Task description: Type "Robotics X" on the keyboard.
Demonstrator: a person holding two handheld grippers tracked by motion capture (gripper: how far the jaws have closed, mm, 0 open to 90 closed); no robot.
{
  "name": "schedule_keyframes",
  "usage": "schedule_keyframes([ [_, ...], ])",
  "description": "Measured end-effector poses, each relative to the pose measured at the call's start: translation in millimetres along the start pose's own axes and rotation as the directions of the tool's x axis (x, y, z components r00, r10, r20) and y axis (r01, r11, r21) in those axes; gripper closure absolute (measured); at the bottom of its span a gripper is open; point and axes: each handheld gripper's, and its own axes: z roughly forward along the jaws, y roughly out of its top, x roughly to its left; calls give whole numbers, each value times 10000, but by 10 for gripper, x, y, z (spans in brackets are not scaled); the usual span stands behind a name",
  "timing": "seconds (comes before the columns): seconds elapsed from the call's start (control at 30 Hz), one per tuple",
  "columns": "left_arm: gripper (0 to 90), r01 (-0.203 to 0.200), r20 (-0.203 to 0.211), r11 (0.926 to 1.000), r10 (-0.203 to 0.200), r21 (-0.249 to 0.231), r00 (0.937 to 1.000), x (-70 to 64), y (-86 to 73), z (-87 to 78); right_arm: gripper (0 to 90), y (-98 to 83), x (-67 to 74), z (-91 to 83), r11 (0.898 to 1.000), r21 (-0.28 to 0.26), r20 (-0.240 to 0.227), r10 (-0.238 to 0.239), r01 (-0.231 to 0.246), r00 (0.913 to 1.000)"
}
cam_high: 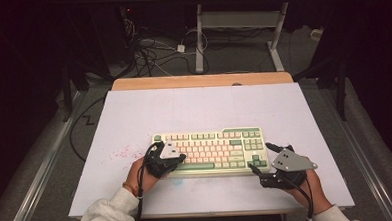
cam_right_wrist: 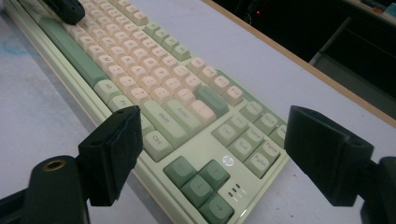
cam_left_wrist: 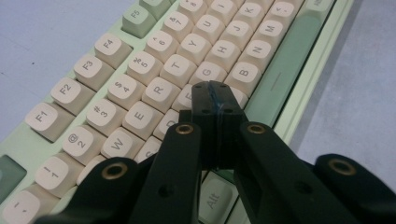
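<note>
My left gripper (cam_left_wrist: 215,95) is closed, tips over the keyboard (cam_high: 210,149); my right gripper (cam_right_wrist: 210,154) gapes at its corner.

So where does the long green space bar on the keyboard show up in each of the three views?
High view: space bar in the keyboard's bottom row, just right of the left tongs.
Left gripper view: a green strip at upper right, beyond the shut jaws.
Right gripper view: a green bar at upper left.
Shared landmark: the left tongs.
</note>
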Motion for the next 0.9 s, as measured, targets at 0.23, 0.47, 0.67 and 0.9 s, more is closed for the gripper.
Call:
schedule_keyframes([
  [0.23,880,-283,-235,9996,281,-66,9993,-24,21,-40,203,5,5,-7,10000,-14,20,-20,20,10000],
  [0.47,879,-337,-395,9990,325,-280,9987,-24,34,-104,203,4,3,-5,10000,-12,24,-16,16,10000],
  [0.67,880,-325,-528,9986,303,-414,9981,-9,36,-154,205,5,1,-11,10000,-31,42,-33,33,10000],
  [0.9,880,-243,-612,9986,214,-467,9979,27,22,-203,206,4,9,-2,10000,-1,-16,-51,51,10000],
])
